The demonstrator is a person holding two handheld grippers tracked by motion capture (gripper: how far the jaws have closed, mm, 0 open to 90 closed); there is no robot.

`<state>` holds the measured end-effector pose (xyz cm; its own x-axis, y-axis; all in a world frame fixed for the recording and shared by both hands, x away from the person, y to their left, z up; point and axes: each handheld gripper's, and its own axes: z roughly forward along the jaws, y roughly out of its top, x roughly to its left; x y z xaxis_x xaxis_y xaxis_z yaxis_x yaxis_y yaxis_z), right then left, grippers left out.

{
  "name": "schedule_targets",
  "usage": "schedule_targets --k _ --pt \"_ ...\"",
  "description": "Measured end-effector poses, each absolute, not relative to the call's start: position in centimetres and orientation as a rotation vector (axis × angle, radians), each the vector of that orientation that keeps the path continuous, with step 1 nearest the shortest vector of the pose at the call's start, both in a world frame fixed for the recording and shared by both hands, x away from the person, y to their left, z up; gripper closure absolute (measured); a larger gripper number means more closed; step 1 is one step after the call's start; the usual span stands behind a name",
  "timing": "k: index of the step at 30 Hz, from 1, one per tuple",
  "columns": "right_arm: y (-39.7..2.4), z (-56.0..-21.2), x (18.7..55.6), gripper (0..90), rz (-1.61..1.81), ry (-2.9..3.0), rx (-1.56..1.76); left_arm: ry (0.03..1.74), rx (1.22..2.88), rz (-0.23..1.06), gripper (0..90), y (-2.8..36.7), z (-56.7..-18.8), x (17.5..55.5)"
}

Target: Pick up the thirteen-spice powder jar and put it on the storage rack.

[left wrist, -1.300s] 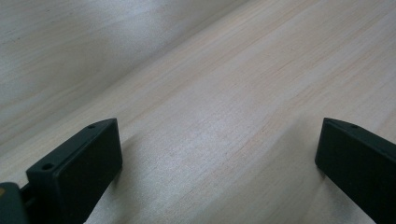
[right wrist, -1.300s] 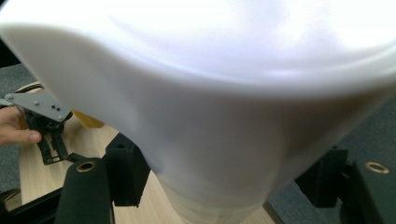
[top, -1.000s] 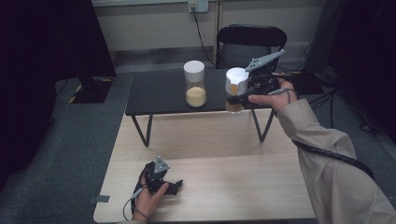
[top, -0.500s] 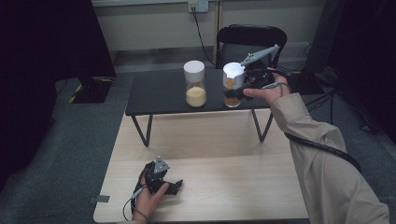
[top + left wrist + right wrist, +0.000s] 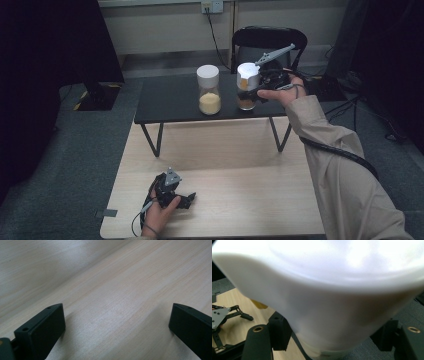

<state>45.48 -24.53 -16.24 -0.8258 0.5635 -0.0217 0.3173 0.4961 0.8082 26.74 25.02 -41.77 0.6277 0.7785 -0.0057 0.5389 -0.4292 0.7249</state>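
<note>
A: Where is the brown jar (image 5: 246, 86) now?

B: On the black table (image 5: 165, 102), at its right end, just right of the yellow jar (image 5: 209, 90). It stands upright, white lid up, with its base at or just above the tabletop; I can't tell whether it bears weight there.

A: And the right gripper (image 5: 260, 85)?

B: Clenched on that jar. It comes in level from the jar's right, jaws on either side just under the lid. In the right gripper view the lid (image 5: 319, 285) is very near the lens, with a black jaw on each side below it.

A: So the jar lies straight ahead of the claw?

B: Yes, between the jaws, its long axis vertical and crossing the gripper's reach at a right angle. That is what the coming move turns on, I'd judge: release cleanly and the jar stays standing; drag sideways and it could tip toward the yellow jar, which is near but not touching.

A: The left gripper (image 5: 175, 192)?

B: Released, jaws wide apart with nothing between them, lying on the wooden table (image 5: 250, 200), well apart from the brown jar. Its own view shows bare wood grain (image 5: 112, 302) between the jaws.

A: Which hand is nearer?

B: The right, plainly. It already has the jar.
</note>
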Motion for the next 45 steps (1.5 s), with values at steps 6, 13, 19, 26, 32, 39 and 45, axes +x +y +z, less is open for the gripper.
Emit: schedule_targets --k 6,13,19,26,32,39,45 --pt "-24.2 -16.5 45.8 30.3 1.238 2.463 0.745 1.026 2.139 0.433 0.0 25.0 -41.8 26.7" --pt "-23.8 -16.7 46.0 30.3 1.228 2.463 0.748 1.026 2.139 0.433 0.0 25.0 -41.8 26.7" --pt "-23.6 -16.8 46.0 30.2 1.227 2.461 0.745 1.026 2.139 0.433 0.0 25.0 -41.8 26.8" --pt "-23.9 -17.1 45.9 30.1 1.248 2.446 0.761 1.026 2.139 0.433 0.0 25.0 -41.8 26.7" --pt "-24.0 -17.4 45.6 29.8 1.258 2.432 0.781 1.026 2.139 0.433 0.0 25.0 -41.8 26.8" --pt "-23.4 -17.3 45.4 23.2 1.233 2.431 0.790 1.026 2.139 0.433 0.0 25.0 -41.8 26.7" --pt "-22.9 -17.0 45.1 10.0 1.202 2.437 0.818 1.026 2.139 0.433 0.0 25.0 -41.8 26.7"
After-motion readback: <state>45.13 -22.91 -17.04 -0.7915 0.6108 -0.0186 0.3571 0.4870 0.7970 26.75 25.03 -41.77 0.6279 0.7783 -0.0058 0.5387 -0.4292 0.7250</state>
